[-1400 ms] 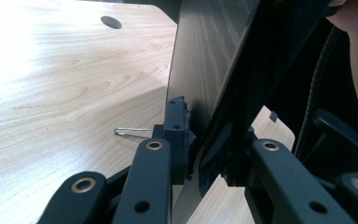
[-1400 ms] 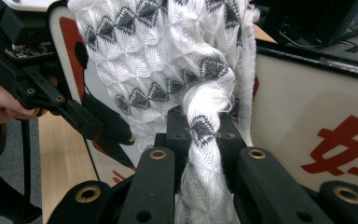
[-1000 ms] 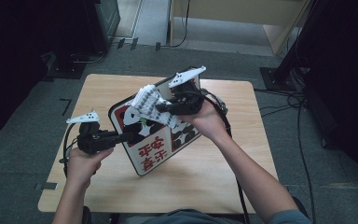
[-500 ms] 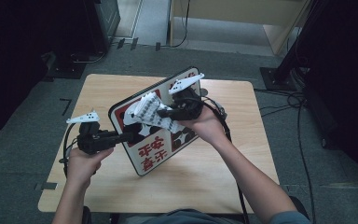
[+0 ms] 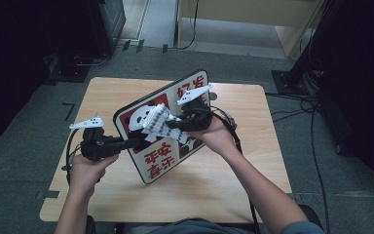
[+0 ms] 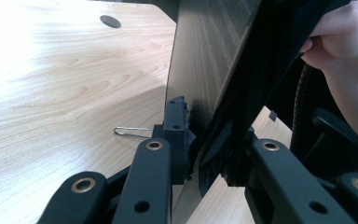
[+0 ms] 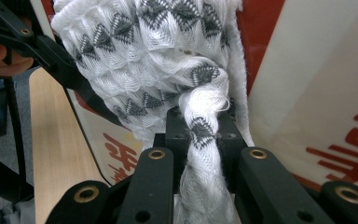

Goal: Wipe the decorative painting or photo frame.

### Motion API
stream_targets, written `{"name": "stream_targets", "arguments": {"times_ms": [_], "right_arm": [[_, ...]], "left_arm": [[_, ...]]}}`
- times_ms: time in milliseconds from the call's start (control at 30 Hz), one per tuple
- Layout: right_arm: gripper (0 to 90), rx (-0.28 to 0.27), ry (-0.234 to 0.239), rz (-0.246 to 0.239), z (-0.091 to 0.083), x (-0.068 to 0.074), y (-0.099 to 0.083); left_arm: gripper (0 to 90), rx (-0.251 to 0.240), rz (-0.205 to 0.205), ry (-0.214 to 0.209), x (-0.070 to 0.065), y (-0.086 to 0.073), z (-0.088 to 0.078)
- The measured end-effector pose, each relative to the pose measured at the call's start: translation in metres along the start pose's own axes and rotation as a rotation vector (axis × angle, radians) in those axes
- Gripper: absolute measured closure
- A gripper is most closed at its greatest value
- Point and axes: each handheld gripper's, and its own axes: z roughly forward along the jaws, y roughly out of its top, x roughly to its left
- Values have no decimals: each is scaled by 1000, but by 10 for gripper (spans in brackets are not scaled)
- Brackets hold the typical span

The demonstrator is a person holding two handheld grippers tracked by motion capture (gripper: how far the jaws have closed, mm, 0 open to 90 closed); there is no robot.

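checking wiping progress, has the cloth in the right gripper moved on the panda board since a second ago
Yes: the cloth has slid down the board, nearer its bottom edge.

A light wooden counter (image 5: 233, 195) with rounded corners stands on grey carpet floor (image 5: 24, 165). At twelve o'clock runs a pale wooden cabinet (image 5: 253, 24); at eleven o'clock sits dark equipment (image 5: 104, 22). Black cables (image 5: 316, 131) trail across the floor at three o'clock. Both sides lie in shadow.

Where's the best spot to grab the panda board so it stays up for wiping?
Probably its thin lower-left edge. The panda board stands tilted on the table, so a gripper coming from the left side can straddle that rim, as the left gripper does, leaving the face free for the cloth.
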Motion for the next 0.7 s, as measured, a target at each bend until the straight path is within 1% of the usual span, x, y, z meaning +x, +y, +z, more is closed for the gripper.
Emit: {"name": "stream_targets", "arguments": {"times_ms": [200,267,300,367,500,700], "right_arm": [[814,4,4,13,4,-1,-9],[811,9,9,19,6,-2,-12],[810,8,11,18,6,-2,-13],[812,16,14,21,8,-2,-15],[812,20,24,32,9,-3,-19],[811,27,25,39,12,-4,-23]], "left_arm": [[765,-1,-3,-3,0,0,0],[764,1,-10,-4,0,0,0],[762,1,-20,-7,1,0,0],[761,4,-24,-5,1,0,0],[760,3,-25,-6,1,0,0],[759,5,-25,-8,1,0,0]]}}
